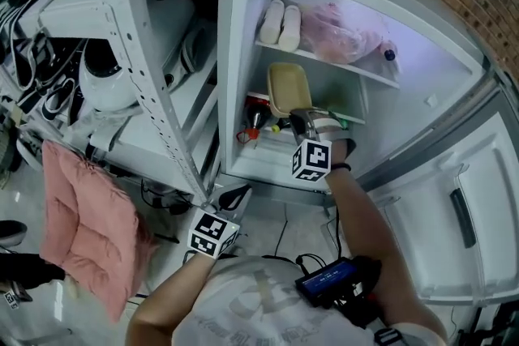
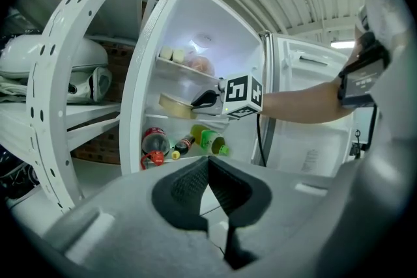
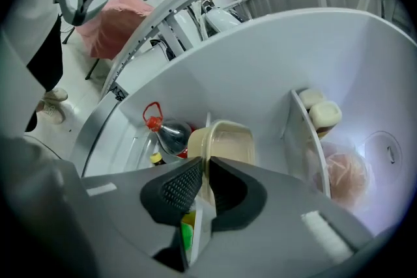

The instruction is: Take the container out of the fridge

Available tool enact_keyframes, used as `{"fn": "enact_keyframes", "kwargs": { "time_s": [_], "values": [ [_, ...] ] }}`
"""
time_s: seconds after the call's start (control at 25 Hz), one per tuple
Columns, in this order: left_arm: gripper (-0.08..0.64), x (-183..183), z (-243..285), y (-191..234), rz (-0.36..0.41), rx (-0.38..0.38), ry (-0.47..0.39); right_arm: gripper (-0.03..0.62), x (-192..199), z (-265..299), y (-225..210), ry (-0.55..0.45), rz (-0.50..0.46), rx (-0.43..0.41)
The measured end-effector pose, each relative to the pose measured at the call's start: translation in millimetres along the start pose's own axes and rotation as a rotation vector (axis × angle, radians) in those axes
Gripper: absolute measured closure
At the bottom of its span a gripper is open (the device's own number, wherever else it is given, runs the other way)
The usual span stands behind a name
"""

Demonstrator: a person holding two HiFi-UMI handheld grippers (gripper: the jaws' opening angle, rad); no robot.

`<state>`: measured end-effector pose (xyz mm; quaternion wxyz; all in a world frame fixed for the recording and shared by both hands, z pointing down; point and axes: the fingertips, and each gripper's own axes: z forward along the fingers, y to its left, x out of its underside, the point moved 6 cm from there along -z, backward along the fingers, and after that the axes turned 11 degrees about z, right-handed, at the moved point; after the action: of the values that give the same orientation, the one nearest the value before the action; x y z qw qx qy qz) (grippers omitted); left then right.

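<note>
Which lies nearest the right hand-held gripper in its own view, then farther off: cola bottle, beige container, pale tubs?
1. Beige container: pinched by the right hand-held gripper.
2. Cola bottle: just beyond the container, to the left.
3. Pale tubs: off to the right, on the far side of a shelf.

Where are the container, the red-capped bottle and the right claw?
container (image 1: 289, 89): head view, middle of its beige face.
red-capped bottle (image 2: 155, 139): left gripper view, on its body.
right claw (image 3: 203, 167): right gripper view, midway between the fingertips, which are shut on the container's rim.
</note>
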<state>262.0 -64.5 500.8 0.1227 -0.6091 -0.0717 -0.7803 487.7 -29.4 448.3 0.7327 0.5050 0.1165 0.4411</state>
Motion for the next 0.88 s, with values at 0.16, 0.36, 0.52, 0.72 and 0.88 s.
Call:
{"fn": "enact_keyframes", "kwargs": {
  "time_s": [0.16,0.36,0.52,0.72,0.88],
  "values": [
    [0.557,-2,-12,0,0.010,-0.007,0.002,0.549,-6,-14,4,-0.012,-0.001,0.009],
    [0.557,6,-35,-4,0.016,-0.013,0.011,0.549,-14,-32,20,-0.013,0.006,0.016],
    [0.557,13,-61,-9,0.011,-0.030,0.016,0.549,-22,-54,40,-0.017,-0.023,0.019],
    [0.557,26,-97,-21,-0.011,-0.055,0.035,0.549,-33,-79,63,-0.016,-0.020,0.001],
    [0.557,31,-119,-32,-0.024,-0.079,0.033,0.549,-41,-99,79,-0.036,-0.027,-0.006]
  ]
}}
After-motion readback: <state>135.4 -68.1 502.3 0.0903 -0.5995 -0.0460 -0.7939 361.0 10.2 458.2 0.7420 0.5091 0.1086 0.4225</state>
